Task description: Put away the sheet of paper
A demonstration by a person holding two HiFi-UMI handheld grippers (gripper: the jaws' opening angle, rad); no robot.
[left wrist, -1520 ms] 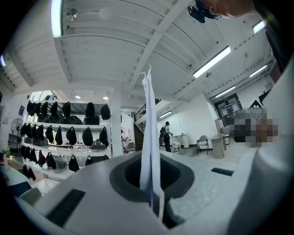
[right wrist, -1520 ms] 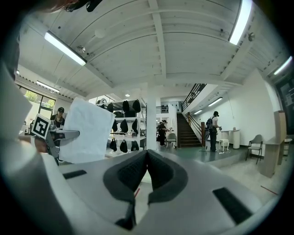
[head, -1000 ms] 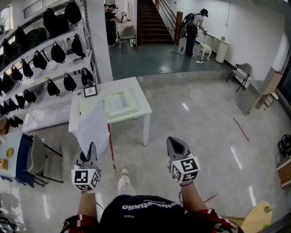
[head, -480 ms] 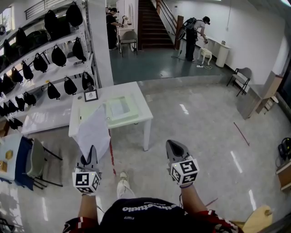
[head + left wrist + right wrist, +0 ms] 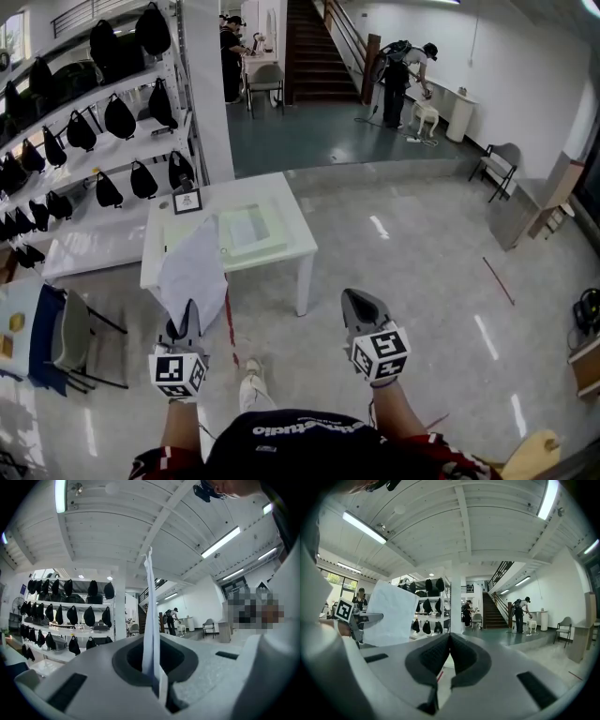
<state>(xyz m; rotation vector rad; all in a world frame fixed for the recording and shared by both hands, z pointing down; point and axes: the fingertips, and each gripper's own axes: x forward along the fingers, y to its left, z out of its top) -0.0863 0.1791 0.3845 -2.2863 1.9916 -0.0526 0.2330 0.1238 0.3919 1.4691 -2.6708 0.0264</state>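
left gripper (image 5: 190, 307) fingers pinched on thin white paper sheet (image 5: 192, 267), upright in air near white square surface (image 5: 281, 202). head view shows broad face; left gripper view just edge. right gripper (image 5: 356, 298) fingers closed, empty.

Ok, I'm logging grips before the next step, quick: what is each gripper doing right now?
Left gripper: closed on the sheet of paper.
Right gripper: closed, with nothing between its jaws.
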